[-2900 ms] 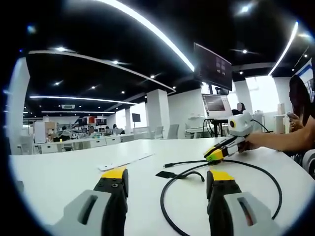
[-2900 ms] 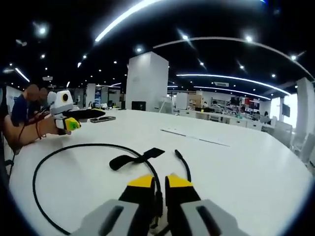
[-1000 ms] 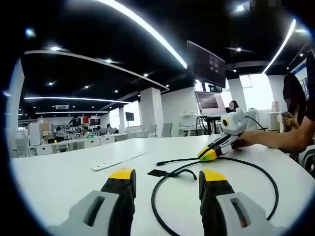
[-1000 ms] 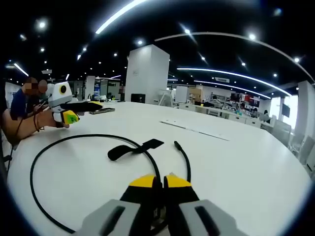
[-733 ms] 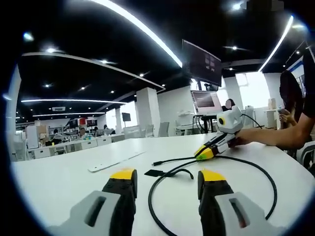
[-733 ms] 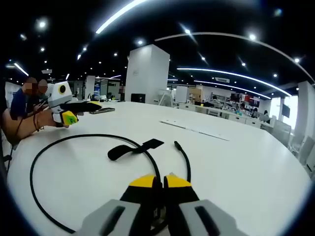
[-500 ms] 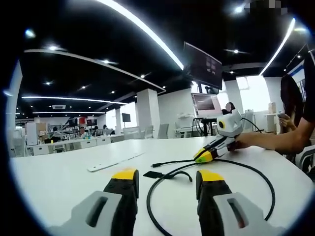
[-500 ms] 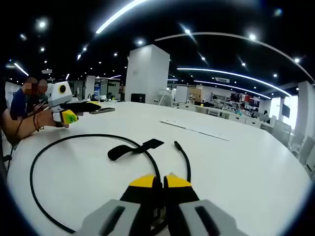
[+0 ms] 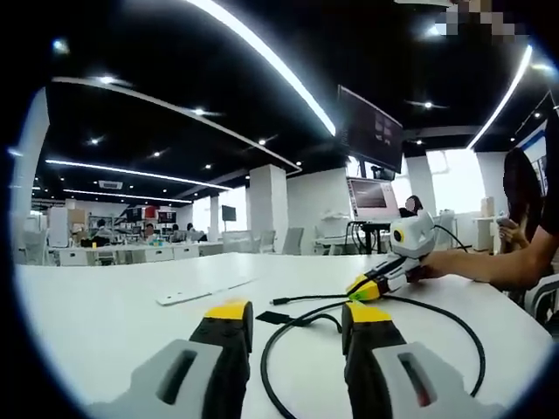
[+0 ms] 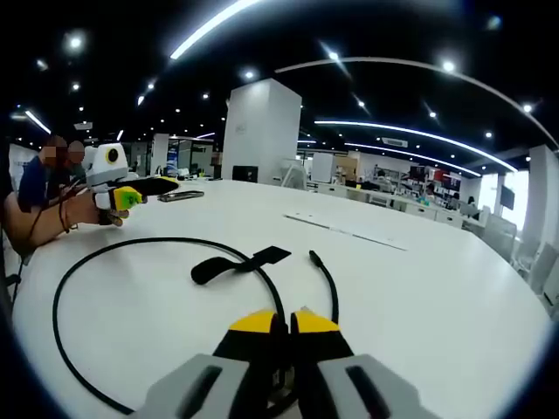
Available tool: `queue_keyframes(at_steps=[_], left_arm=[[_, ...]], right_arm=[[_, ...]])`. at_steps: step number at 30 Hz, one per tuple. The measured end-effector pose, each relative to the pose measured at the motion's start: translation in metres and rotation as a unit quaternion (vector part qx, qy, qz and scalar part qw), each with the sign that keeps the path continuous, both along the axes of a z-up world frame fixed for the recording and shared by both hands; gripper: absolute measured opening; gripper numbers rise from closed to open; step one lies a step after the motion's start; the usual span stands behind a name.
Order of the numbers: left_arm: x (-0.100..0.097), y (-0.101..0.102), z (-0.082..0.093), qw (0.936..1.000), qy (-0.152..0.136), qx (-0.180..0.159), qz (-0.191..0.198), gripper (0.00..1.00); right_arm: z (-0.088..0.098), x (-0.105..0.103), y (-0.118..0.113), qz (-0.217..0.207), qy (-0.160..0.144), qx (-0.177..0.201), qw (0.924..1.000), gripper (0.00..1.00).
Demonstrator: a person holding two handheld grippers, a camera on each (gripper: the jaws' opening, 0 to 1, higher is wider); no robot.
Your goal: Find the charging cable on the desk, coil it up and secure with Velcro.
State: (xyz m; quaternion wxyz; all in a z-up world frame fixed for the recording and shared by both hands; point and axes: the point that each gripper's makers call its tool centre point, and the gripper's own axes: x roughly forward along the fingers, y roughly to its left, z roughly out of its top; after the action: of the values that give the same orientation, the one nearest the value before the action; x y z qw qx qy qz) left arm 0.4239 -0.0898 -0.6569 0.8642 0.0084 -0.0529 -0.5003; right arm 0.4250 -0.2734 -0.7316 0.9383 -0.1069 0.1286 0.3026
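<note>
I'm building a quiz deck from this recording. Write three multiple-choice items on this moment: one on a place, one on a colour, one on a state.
1. Where does the Velcro strap lie?
A. on the white desk, inside the cable's loop
B. wrapped tight round a coil
C. hanging off the desk edge

2. What colour is the charging cable?
A. white
B. black
C. red

3. How do the right gripper's jaws stand?
A. wide apart
B. closed on the cable
C. closed on the strap

Answers: 1 A, the strap lies flat within the open loop. 2 B, a black line on the desk. 3 B, yellow tips meet where the cable passes between them.
</note>
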Motion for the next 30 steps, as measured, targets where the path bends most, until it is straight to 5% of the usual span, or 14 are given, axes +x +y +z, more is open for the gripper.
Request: queue_keyframes(at_steps=[30], left_arm=[[-0.001, -0.006, -0.012, 0.9994, 0.01, 0.033, -0.005, 0.41]], right_arm=[[0.001, 0.001, 0.0, -0.002, -0.001, 0.0, 1.0, 0.08]])
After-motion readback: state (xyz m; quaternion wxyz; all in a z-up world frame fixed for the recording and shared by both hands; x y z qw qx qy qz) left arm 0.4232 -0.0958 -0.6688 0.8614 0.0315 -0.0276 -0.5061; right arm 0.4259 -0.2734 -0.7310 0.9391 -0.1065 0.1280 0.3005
